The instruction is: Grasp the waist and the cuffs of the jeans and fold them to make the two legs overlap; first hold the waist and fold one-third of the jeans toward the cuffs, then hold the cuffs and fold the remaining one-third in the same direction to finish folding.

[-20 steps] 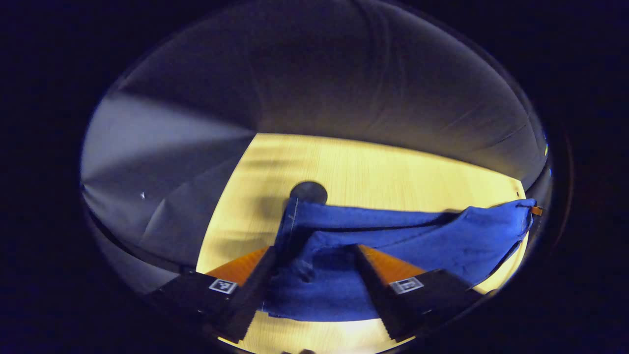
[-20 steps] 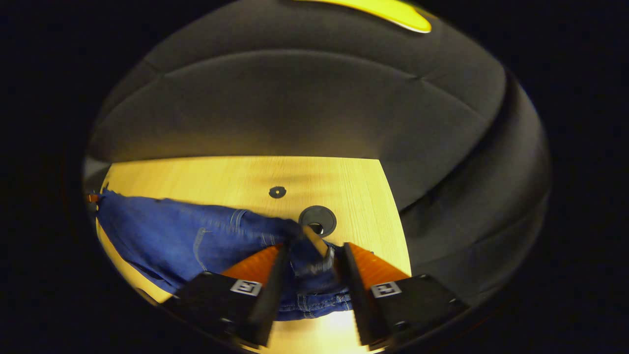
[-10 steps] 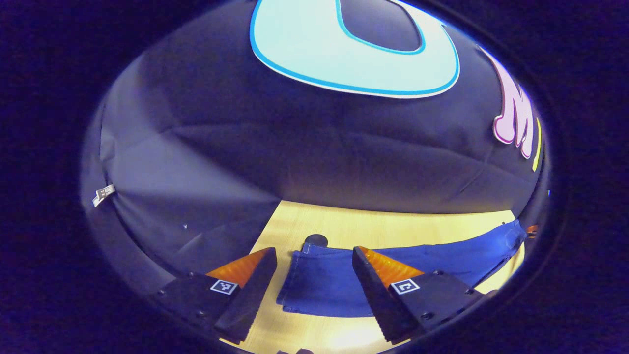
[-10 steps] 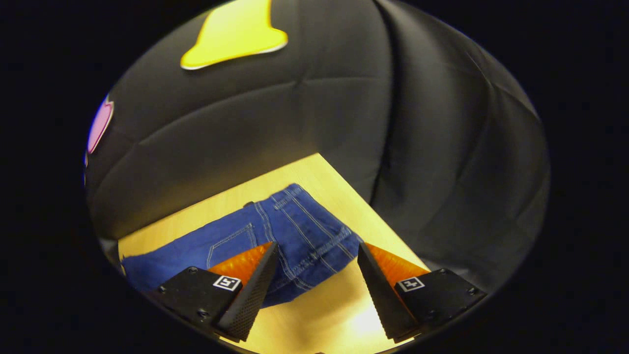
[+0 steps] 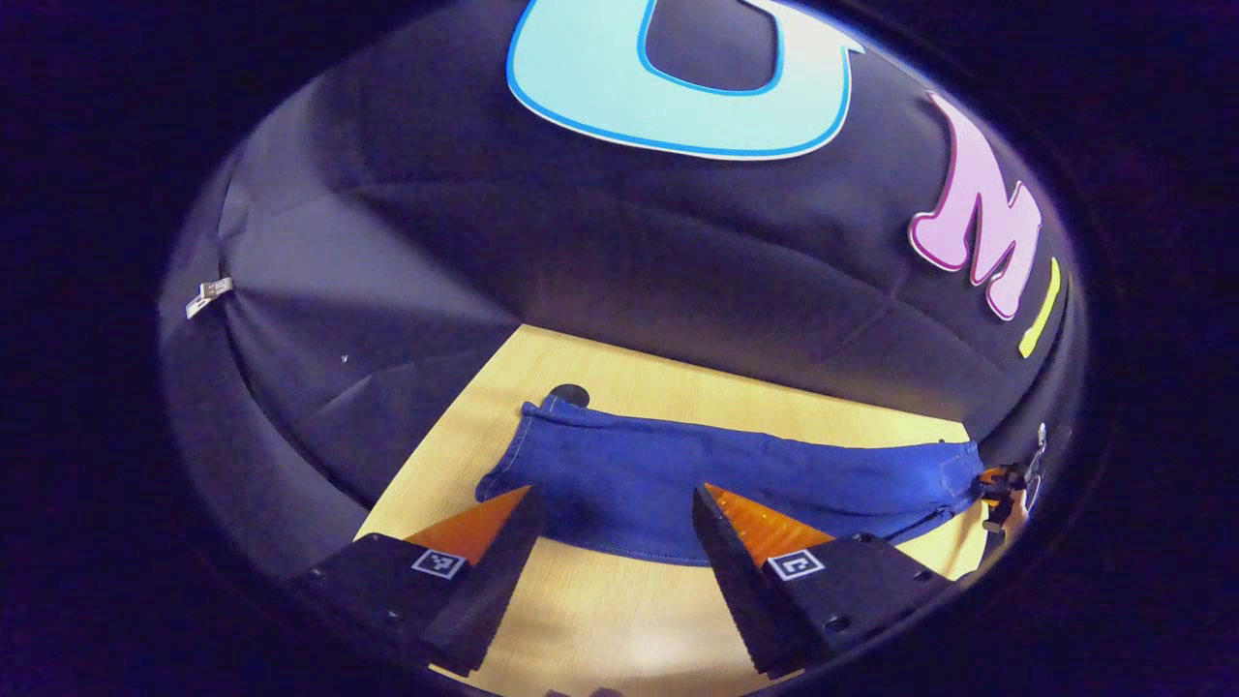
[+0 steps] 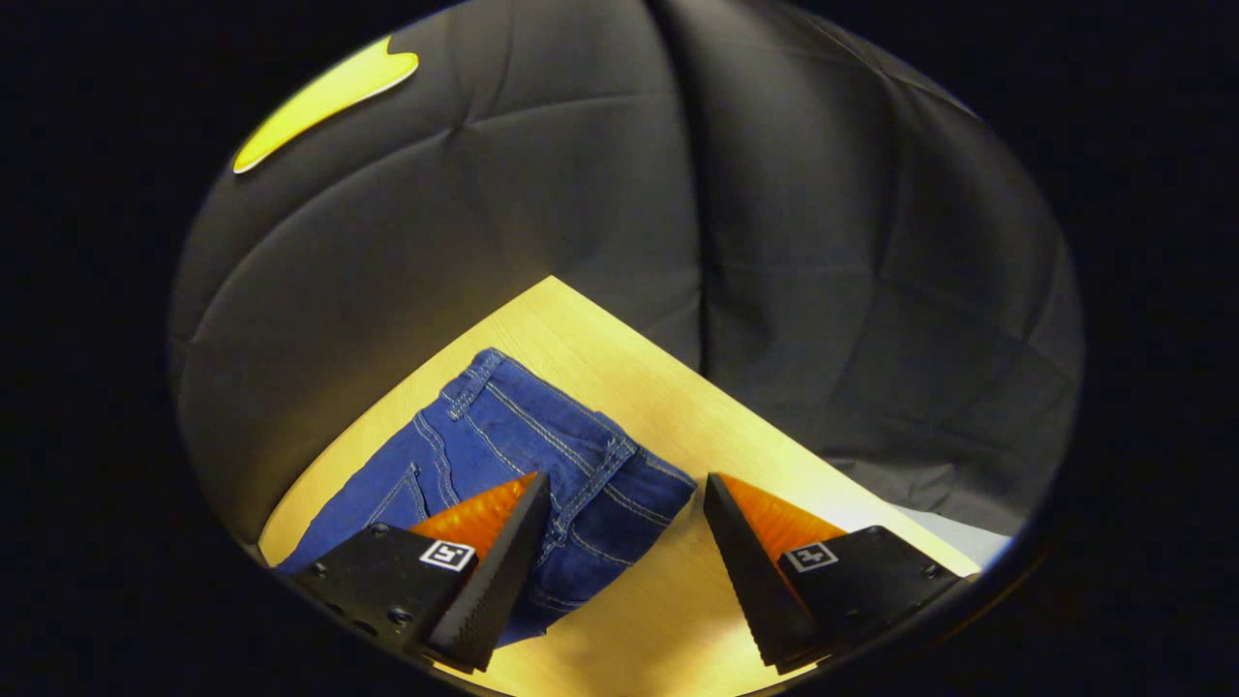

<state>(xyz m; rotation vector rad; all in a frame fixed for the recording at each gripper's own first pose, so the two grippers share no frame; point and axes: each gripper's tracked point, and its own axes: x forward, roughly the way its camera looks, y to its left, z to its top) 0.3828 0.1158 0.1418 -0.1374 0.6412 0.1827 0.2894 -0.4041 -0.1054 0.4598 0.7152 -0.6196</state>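
Jeans [image 5: 697, 474] flat on the table [image 5: 619, 620], legs overlapped, waist [image 6: 571, 455] at the right end. Left gripper [image 5: 605, 571] spread wide above near hem, holding nothing. Right gripper [image 6: 624, 561] likewise agape, empty, just off the waist.

Bright overhead light floods my wooden counter [image 5: 619, 620], leaving a pale glare patch on its near edge in the left gripper view and another between the fingers of my right gripper [image 6: 624, 571] in the right gripper view. The jeans [image 6: 542, 455] show sharp, stitching crisp. The booth's cloth wall falls dim, its folds softly shaded. Fisheye distortion bows the counter's edges and darkens the rim of both views.
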